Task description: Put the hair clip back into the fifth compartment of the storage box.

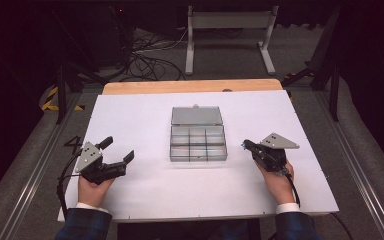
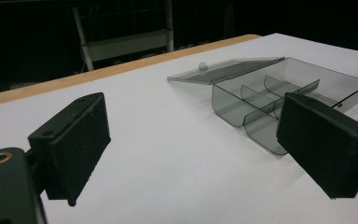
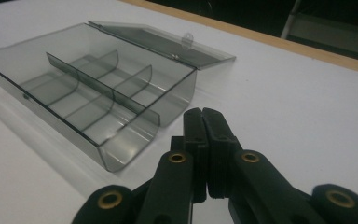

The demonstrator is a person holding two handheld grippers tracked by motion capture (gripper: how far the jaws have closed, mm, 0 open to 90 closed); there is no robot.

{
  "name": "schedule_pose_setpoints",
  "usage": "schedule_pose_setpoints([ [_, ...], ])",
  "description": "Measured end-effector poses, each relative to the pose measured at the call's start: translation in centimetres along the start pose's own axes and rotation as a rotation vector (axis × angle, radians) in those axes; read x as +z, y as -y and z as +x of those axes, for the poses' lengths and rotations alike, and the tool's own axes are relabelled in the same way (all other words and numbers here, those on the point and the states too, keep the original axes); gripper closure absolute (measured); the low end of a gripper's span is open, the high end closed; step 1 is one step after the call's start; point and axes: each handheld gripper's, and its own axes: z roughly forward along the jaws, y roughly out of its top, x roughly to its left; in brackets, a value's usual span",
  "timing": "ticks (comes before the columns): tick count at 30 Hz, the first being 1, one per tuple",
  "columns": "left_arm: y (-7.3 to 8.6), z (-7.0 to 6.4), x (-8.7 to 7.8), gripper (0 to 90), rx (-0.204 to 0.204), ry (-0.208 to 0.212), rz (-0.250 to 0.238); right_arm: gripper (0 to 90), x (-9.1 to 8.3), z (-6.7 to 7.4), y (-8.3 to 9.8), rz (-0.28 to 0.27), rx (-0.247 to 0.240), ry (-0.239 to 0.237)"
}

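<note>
Flanking a clear smoky plastic organizer box (image 1: 198, 143): matte black tongs (image 1: 118, 150).

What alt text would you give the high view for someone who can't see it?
A clear compartment box sits open, lid laid flat behind it, at the middle of a white table. A person holds the left gripper, open, to its left and the right gripper, shut, to its right, neither touching it.

Probably lab, floor cables (image 1: 147, 62), dark surroundings
</note>
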Motion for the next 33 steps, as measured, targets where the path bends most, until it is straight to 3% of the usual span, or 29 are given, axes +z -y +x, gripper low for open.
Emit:
schedule_pose_setpoints([
  [7, 0.0, 0.0, 0.0, 10.2, 0.007, -0.013, 0.001, 89.3, 0.1, 0.5, -0.6, -0.020, -0.023, -0.029],
  [18, 0.0, -0.1, 0.0, 11.9, 0.011, -0.014, 0.004, 89.3, -0.1, 1.1, -1.6, -0.064, 0.000, -0.058],
  [33, 0.0, -0.1, -0.1, 12.1, 0.020, -0.019, 0.010, 89.3, 0.5, 2.1, -2.5, -0.067, 0.002, -0.099],
])
